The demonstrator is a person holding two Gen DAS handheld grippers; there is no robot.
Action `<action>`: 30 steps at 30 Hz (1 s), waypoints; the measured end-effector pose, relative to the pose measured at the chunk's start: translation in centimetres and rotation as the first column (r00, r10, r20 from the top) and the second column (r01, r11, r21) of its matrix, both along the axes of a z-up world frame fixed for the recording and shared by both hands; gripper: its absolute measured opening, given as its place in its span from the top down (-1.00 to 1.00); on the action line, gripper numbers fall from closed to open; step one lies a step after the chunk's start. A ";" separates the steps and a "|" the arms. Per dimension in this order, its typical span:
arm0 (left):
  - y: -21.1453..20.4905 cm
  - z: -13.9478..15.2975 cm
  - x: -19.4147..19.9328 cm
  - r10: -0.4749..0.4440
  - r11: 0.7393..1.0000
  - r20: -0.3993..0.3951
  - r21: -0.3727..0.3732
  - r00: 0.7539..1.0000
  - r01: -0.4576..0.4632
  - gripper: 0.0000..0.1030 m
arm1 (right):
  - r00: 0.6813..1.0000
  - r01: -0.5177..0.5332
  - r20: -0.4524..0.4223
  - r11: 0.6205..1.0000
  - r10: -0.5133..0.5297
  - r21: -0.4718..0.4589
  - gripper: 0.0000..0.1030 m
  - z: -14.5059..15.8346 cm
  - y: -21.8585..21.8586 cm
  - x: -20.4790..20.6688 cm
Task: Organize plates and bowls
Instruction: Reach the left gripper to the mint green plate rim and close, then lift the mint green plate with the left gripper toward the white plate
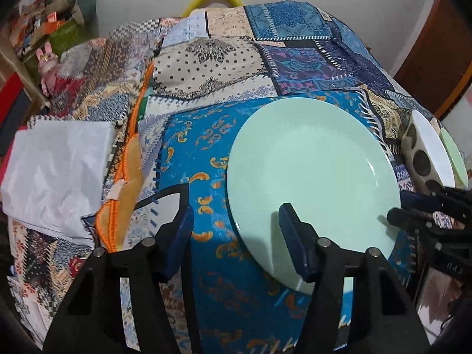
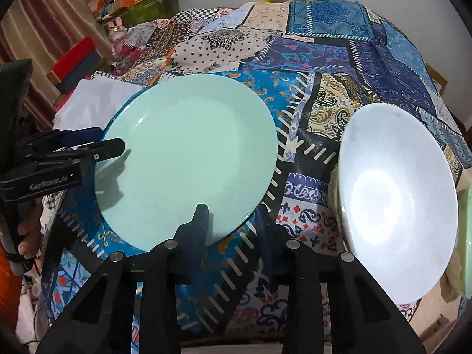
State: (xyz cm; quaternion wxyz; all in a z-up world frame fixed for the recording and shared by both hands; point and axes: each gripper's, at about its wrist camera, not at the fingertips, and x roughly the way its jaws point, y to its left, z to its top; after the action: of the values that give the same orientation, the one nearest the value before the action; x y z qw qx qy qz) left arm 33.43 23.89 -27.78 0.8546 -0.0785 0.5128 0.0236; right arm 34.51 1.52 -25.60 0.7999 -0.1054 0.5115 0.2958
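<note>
Hovering low over the patchwork tablecloth (image 1: pixel 224 67), your left gripper (image 1: pixel 234 236) is keeping its two blue-padded fingers spread wide, with nothing between them. In the left wrist view its right finger is sitting in front of the near rim of the mint-green plate (image 1: pixel 312 174), while its left finger is standing over bare blue cloth at lower centre of the frame; whether the pad is touching the plate, you cannot tell from here.

The mint-green plate (image 2: pixel 188 159) is lying flat on the blue patch of the cloth, filling the centre-left of the right wrist view. Your right gripper (image 2: pixel 233 224) is also spread open and holding nothing: its left finger is overlapping the plate's near edge, its right finger is off the plate, just beside it over the cloth.

At the right of the right wrist view, a white bowl (image 2: pixel 395 188) is standing tilted on its edge, its inside facing the camera, well apart from the plate. In the left wrist view that same bowl (image 1: pixel 430 147) is showing at the right edge of the frame, with a pale green dish (image 1: pixel 455 159) leaning just behind it.

A white cloth (image 1: pixel 56 174) is lying crumpled at the left of the left wrist view, beside an orange-edged fabric strip (image 1: pixel 129 159). Your left gripper is also showing from the side at the left edge of the right wrist view, reaching over the plate's rim.
</note>
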 end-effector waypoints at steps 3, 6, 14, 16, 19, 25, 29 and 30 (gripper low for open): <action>0.1 -0.2 0.6 -0.008 1.000 0.009 -0.003 1.000 0.008 -0.14 | 1.000 -0.004 -0.015 1.000 0.004 -0.010 0.43 -0.4 0.4 0.5; 0.2 -0.4 1.5 -0.007 1.000 0.008 -0.012 1.000 0.007 -0.14 | 1.000 0.007 -0.026 1.000 -0.008 -0.010 0.43 -0.4 0.7 0.9; 0.3 -0.1 1.2 -0.013 0.999 0.027 -0.052 1.000 0.014 0.28 | 0.999 0.015 -0.037 1.000 -0.015 -0.011 0.38 -0.6 1.6 1.5; 0.4 0.0 0.9 -0.012 0.998 0.022 -0.066 1.000 0.014 0.28 | 0.999 0.017 -0.041 1.000 -0.017 -0.005 0.38 -0.6 1.5 1.5; 0.2 0.2 -0.3 -0.020 0.997 0.007 -0.069 1.000 0.020 0.28 | 0.998 0.011 -0.057 1.000 -0.010 0.016 0.38 -0.5 1.3 1.3; -0.5 0.5 -4.3 -0.036 0.998 -0.011 -0.059 0.999 0.035 0.28 | 0.998 -0.036 -0.056 0.999 0.037 0.028 0.38 -0.6 1.4 -0.2; -0.6 0.7 -7.1 -0.032 0.997 -0.018 -0.077 0.999 0.031 0.28 | 0.995 -0.075 -0.067 0.996 0.078 0.039 0.39 -0.6 1.6 -1.2; -0.7 0.7 -7.6 -0.032 0.997 -0.021 -0.076 0.999 0.030 0.28 | 0.994 -0.091 -0.064 0.995 0.093 0.037 0.39 -0.6 1.7 -1.6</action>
State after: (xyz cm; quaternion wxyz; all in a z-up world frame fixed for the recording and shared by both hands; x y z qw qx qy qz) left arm 25.80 23.24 -27.09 0.8454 -0.1029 0.5241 -0.0083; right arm 32.94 3.20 -26.21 0.7700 -0.1054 0.5268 0.3442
